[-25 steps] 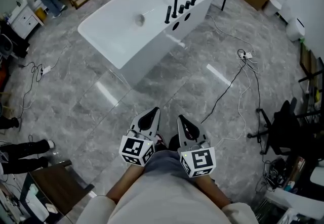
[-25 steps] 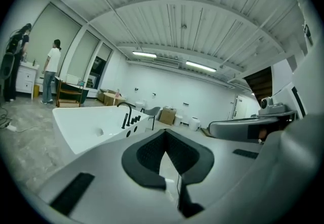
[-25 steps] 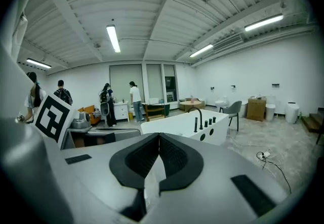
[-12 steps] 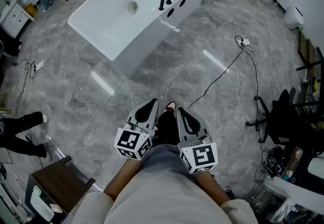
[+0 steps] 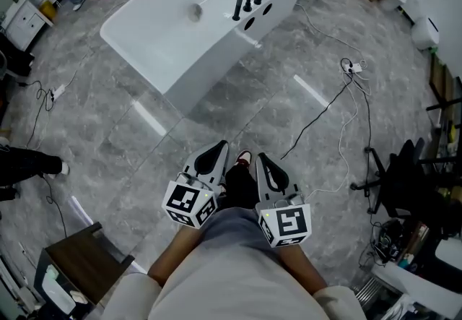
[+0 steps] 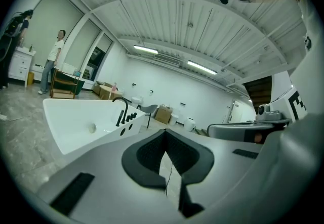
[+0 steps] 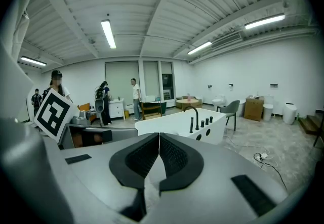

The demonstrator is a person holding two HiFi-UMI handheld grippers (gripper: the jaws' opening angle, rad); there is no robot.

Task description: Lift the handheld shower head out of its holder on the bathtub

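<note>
Facing white bathtub [image 5: 214, 64], grey marble floor [image 5: 137, 160]

No word, brand or number could be read anywhere; the only printed signs were black-and-white square markers [image 5: 189, 203], spelling nothing legible, on the left claw [image 5: 219, 145] and the right claw [image 5: 261, 157].

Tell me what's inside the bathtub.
Only a round metal fitting shows inside the bathtub, with nothing else in the basin. The inner face just under its near rim is hidden.
</note>
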